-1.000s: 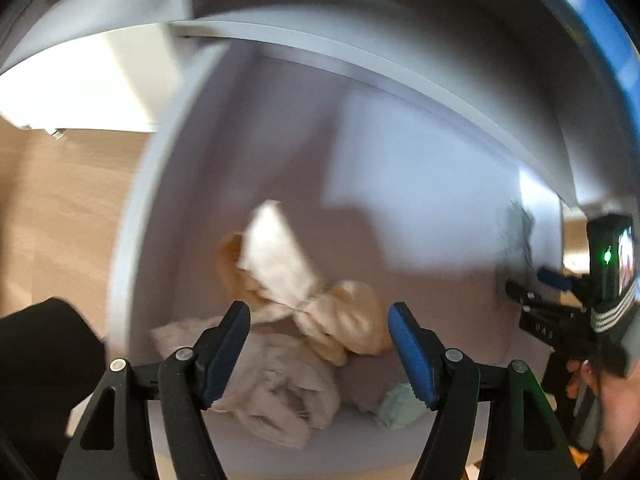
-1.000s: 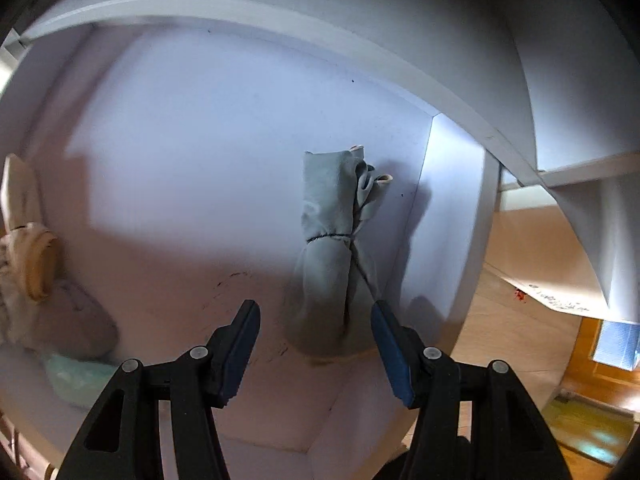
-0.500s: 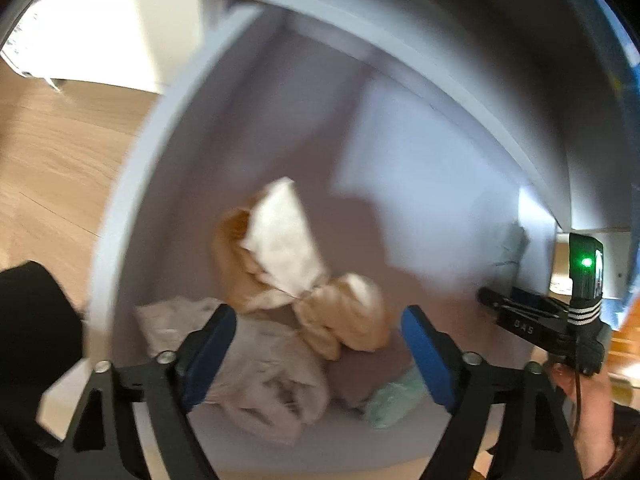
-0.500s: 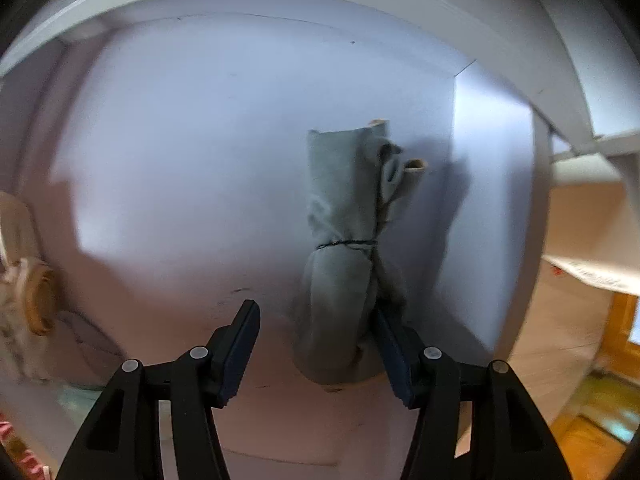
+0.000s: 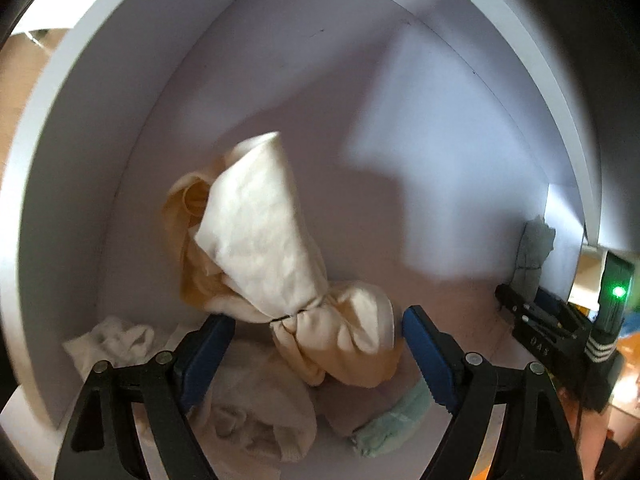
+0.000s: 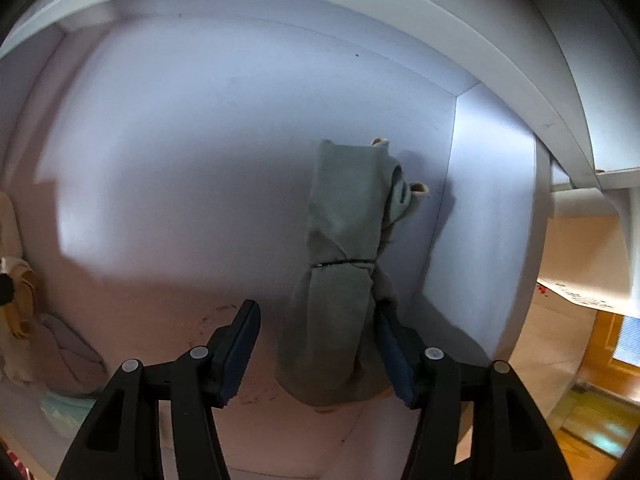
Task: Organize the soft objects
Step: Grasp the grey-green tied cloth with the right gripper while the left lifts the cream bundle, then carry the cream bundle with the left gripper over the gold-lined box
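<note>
Right wrist view: the right hand-held gripper [image 6: 316, 344] is gaping around the grey-green bundle [image 6: 340, 264], standing right of centre in the shelf [image 6: 200, 140] — unpinched. Left hand-held gripper [image 5: 316, 356] is spreading wide before the cream bundle [image 5: 272, 248], mid-frame.

mint cloth [image 5: 394, 420] partly behind tool finger, cream bundle [image 6: 14, 296] edge-cropped

We see our left gripper [image 5: 316, 356] and right gripper [image 6: 318, 350] built alike: matte black angular arms, silver round screw heads at the joints, blue ribbed pads [image 5: 426, 358] lining each finger's inner face.
</note>
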The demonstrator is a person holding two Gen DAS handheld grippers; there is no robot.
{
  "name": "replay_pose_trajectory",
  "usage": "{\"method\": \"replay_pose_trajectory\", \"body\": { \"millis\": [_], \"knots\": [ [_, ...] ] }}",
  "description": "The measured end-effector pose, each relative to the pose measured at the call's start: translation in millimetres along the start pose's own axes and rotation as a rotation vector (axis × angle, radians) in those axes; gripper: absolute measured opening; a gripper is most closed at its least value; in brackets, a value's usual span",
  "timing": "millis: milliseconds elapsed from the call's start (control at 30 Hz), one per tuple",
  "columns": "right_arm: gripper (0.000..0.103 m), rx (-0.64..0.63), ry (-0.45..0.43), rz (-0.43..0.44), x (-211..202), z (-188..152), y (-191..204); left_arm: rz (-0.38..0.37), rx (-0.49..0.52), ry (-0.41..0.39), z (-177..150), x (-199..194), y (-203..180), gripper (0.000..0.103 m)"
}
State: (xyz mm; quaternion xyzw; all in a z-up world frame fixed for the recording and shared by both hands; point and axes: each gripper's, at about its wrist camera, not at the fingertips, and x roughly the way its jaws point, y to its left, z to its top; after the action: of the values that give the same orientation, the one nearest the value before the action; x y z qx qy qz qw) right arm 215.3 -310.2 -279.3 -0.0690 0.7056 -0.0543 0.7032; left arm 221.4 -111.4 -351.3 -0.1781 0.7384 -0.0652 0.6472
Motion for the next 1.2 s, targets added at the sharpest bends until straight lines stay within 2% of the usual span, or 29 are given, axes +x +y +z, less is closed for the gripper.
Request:
{"method": "replay_pose_trajectory", "body": {
  "millis": [67,100,133,300,367,433,567,633,767,967,1033,1100,1200],
  "knots": [
    [0.061,-0.014,0.009,0.003,0.0,-0.9,1.9,0.005,-0.001,-0.006,1.2,0.4,1.8,0.073],
    [0.055,-0.011,0.011,0.016,-1.0,-1.6,4.2,0.016,0.007,-0.009,1.1,0.8,2.0,0.068],
    [0.049,0.009,0.011,0.046,-3.3,-3.3,4.1,0.024,0.015,-0.008,-0.4,1.4,2.6,0.059],
    [0.038,0.058,0.017,0.118,-8.1,-7.2,0.1,0.057,0.063,0.003,-3.2,5.9,-4.6,0.046],
    [0.037,0.102,0.033,0.159,-8.2,-7.4,-13.0,0.060,0.071,-0.002,-3.9,3.8,-6.3,0.043],
    [0.038,0.118,0.041,0.182,-6.5,-6.6,-15.5,0.060,0.077,-0.011,-2.5,0.2,-8.9,0.041],
    [0.035,0.090,0.032,0.162,-10.4,-10.5,-12.8,0.065,0.079,-0.057,-10.5,-13.5,-15.1,0.039],
    [0.032,0.091,0.026,0.159,-12.3,-19.8,2.9,0.067,0.078,-0.092,-20.6,-28.3,-20.1,0.036],
    [0.032,0.125,0.018,0.202,-16.2,-26.5,0.0,0.062,0.107,-0.171,-31.2,-53.8,-28.7,0.036],
    [0.032,0.154,0.013,0.234,-18.4,-32.6,-14.9,0.063,0.250,-0.298,-61.2,-99.8,-61.8,0.036],
    [0.032,0.164,0.017,0.241,-21.0,-29.5,-16.0,0.047,0.306,-0.336,-73.8,-116.9,-74.5,0.036],
    [0.032,0.167,0.017,0.244,3.2,-28.8,-45.3,0.026,0.343,-0.369,-84.8,-131.7,-86.4,0.036],
    [0.032,0.165,0.013,0.239,4.3,-30.1,-47.4,-0.005,0.397,-0.417,-97.2,-154.2,-105.9,0.036]
  ]
}}
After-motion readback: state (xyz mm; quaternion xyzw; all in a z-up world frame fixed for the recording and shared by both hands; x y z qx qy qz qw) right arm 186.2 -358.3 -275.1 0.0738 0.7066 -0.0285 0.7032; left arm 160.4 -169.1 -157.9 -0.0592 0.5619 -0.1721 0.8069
